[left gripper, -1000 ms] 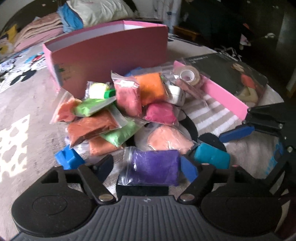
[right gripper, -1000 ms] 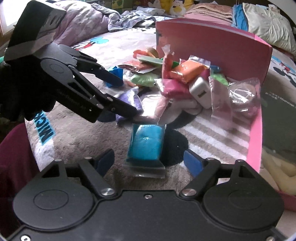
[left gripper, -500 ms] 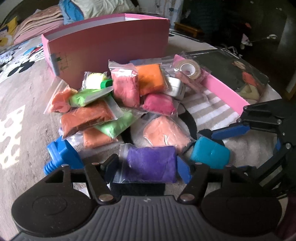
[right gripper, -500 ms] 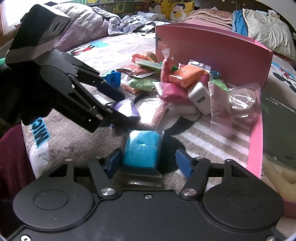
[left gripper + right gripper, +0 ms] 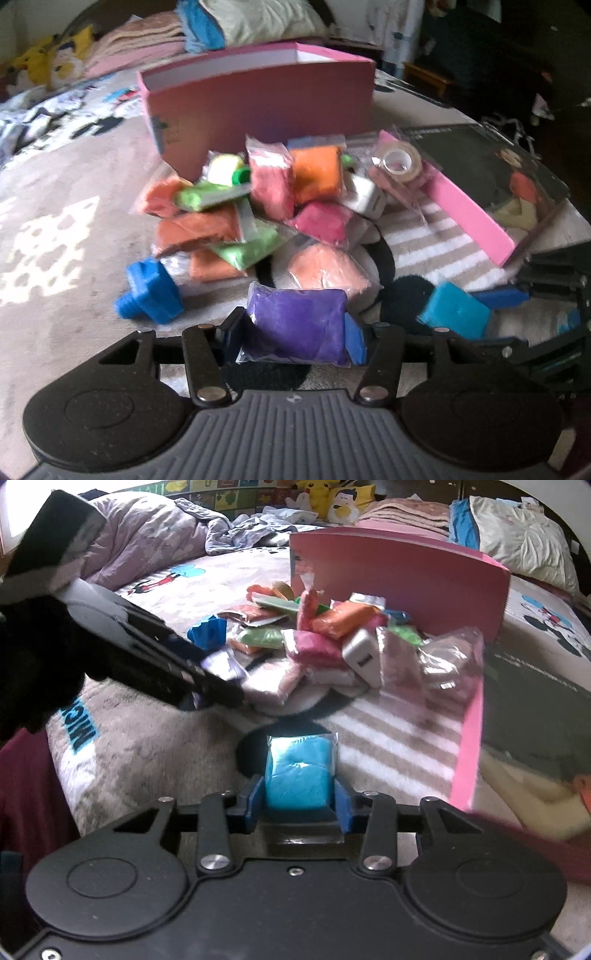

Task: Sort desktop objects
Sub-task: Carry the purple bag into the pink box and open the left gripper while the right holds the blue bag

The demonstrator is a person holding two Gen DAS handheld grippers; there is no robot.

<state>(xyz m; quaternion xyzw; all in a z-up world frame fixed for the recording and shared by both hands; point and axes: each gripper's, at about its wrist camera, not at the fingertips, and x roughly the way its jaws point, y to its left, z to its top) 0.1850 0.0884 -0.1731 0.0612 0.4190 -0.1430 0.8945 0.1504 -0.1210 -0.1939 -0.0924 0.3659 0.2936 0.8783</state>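
Observation:
A pile of small bagged clay lumps [image 5: 280, 206] lies on a bed cover in front of an open pink box [image 5: 258, 110]. My left gripper [image 5: 293, 334] has the purple clay bag [image 5: 295, 321] between its blue pads. Its jaws are closing and both pads touch the bag's sides. My right gripper [image 5: 299, 805] is shut on the cyan clay bag [image 5: 299, 771], which sits squeezed between the pads. In the left wrist view the cyan bag [image 5: 454, 310] shows at the right. In the right wrist view the left gripper [image 5: 218, 698] reaches in from the left.
A blue plastic screw-shaped toy [image 5: 151, 291] sits left of the pile. A white charger [image 5: 364, 192] and a bagged tape roll [image 5: 399, 162] lie at its right. A pink lid [image 5: 469, 206] with a dark picture book lies further right. Bedding and plush toys [image 5: 332, 498] are behind.
Both grippers went from wide open to closed around their bags: the left around the purple one, the right around the cyan one. Both moved in towards the pile.

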